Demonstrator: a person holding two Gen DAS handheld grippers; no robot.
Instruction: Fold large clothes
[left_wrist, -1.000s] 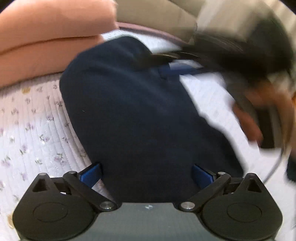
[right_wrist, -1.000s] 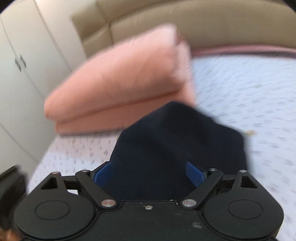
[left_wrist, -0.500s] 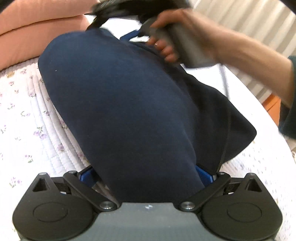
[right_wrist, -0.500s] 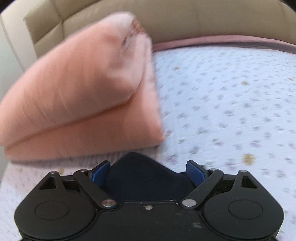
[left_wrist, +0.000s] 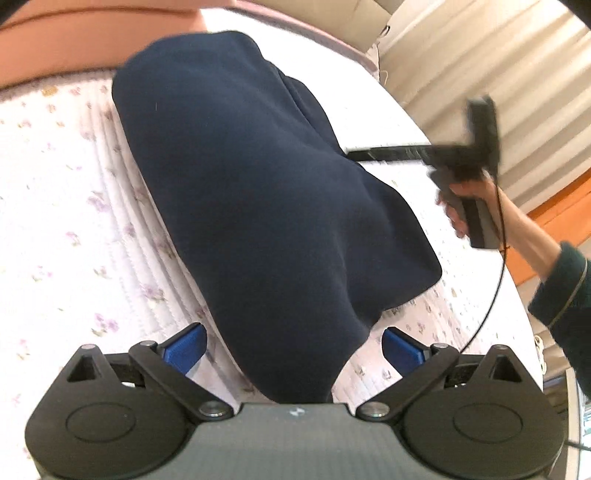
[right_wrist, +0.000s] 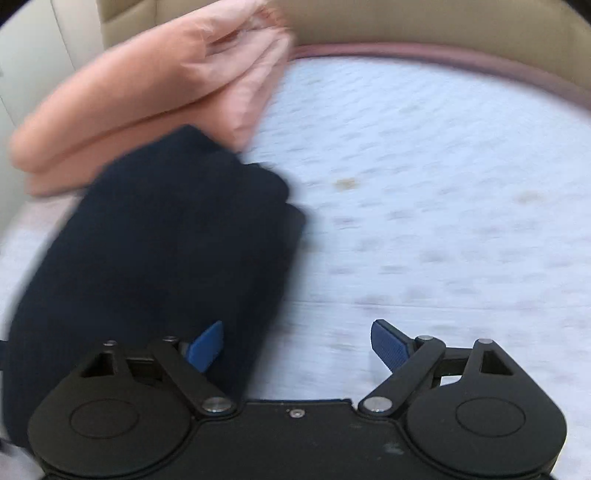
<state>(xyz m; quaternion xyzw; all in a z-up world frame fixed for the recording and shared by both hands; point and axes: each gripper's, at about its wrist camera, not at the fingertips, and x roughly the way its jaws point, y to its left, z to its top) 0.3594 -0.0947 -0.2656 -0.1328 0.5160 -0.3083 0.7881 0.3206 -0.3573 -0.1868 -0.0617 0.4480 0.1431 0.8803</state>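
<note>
Navy garment (left_wrist: 251, 192) folded, bulging on quilt; left claw (left_wrist: 291, 347), right claw (right_wrist: 297, 345) wide, empty

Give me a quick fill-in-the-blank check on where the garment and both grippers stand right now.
1. The navy garment lies on the floral ____.
2. The left gripper has its jaws ____ around the garment's near end.
3. The right gripper holds ____.
4. Behind the garment sits a folded ____ blanket.

Missing words: bedspread; open; nothing; pink
</note>
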